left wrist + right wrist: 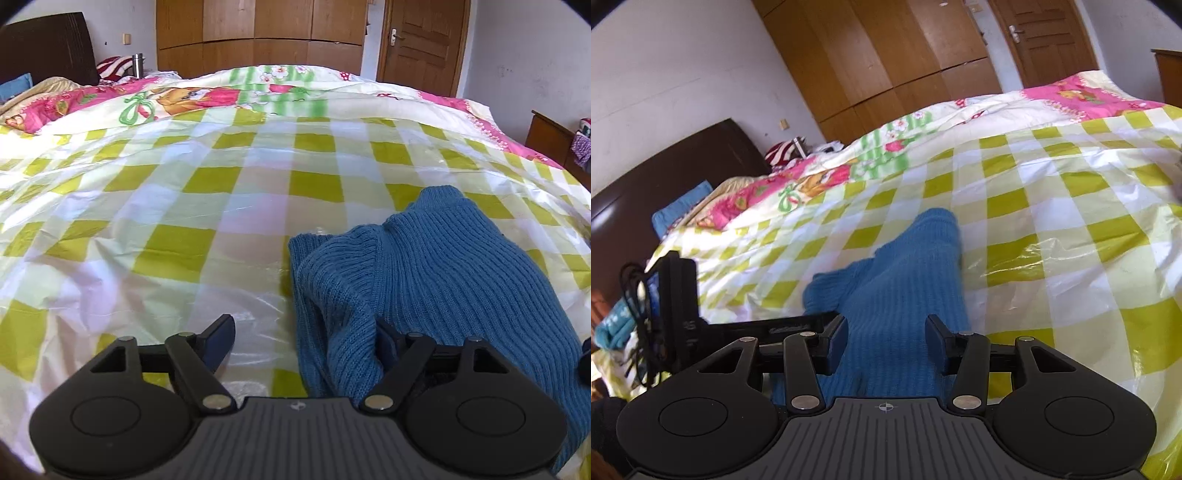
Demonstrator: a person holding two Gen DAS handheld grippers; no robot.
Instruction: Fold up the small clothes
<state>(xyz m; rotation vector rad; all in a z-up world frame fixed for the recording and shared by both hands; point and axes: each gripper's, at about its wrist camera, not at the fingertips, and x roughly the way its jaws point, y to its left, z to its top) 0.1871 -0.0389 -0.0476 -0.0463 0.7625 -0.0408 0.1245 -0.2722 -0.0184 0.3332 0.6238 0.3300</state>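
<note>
A small blue ribbed knit sweater (pixel 436 266) lies bunched on the green-and-white checked plastic sheet (pixel 184 206) that covers the bed. My left gripper (pixel 306 343) is open; its left finger is over the sheet and its right finger is partly buried under a fold of the sweater. In the right wrist view the sweater (pixel 905 266) runs away from me between the fingers of my right gripper (pixel 886 339), which is open with knit fabric between the pads. The left gripper's body (pixel 679 314) shows at the left edge there.
A pink floral quilt (pixel 192 96) covers the far side of the bed. A dark headboard (pixel 44 48) and pillows are at the left. A wooden wardrobe (pixel 258 33) and door (pixel 424 40) stand behind. A wooden cabinet (pixel 550 136) is at the right.
</note>
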